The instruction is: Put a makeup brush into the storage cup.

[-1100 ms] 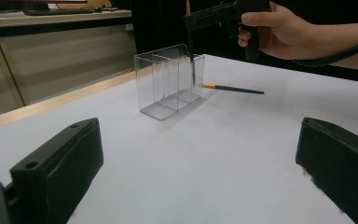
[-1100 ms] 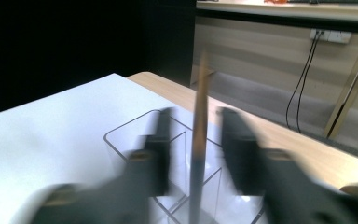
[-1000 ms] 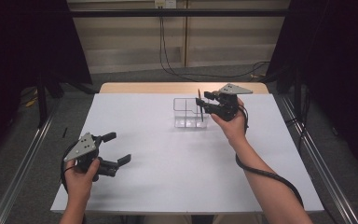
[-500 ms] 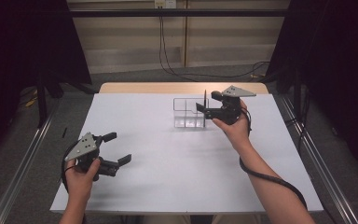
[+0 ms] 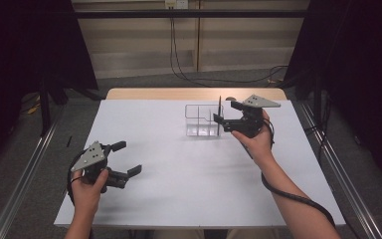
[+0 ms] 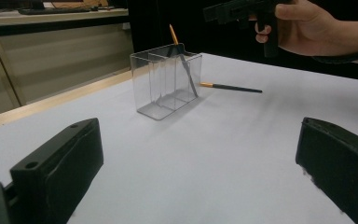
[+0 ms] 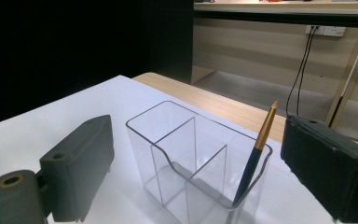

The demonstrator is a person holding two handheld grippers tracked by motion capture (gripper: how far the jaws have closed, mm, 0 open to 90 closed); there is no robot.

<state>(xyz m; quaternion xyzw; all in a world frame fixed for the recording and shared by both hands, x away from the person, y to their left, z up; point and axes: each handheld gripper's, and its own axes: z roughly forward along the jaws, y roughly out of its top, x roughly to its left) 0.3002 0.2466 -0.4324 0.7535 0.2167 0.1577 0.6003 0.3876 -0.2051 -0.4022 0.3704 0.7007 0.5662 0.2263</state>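
A clear plastic holder (image 5: 202,121) with three compartments stands at the back middle of the white table (image 5: 179,199). A dark pen with a gold end (image 7: 257,151) leans in its end compartment, free of any grip. My right gripper (image 5: 225,112) hovers just right of the holder; its jaws have just been opening and stand apart with nothing between them. In the right gripper view the holder (image 7: 191,158) sits ahead between the jaws. A second pen (image 6: 230,87) lies flat on the table beyond the holder (image 6: 168,84). Near the front left, my left gripper (image 5: 128,157) is open and holds nothing.
A wooden strip (image 5: 194,93) runs along the table's far edge. Metal rails (image 5: 25,169) flank both sides on the floor, and cables (image 5: 179,55) hang from a wall socket behind.
The right gripper's jaws have opened and let go of the pen, which now leans in the holder. The right hand has drawn back to the right. The left hand has stayed put.
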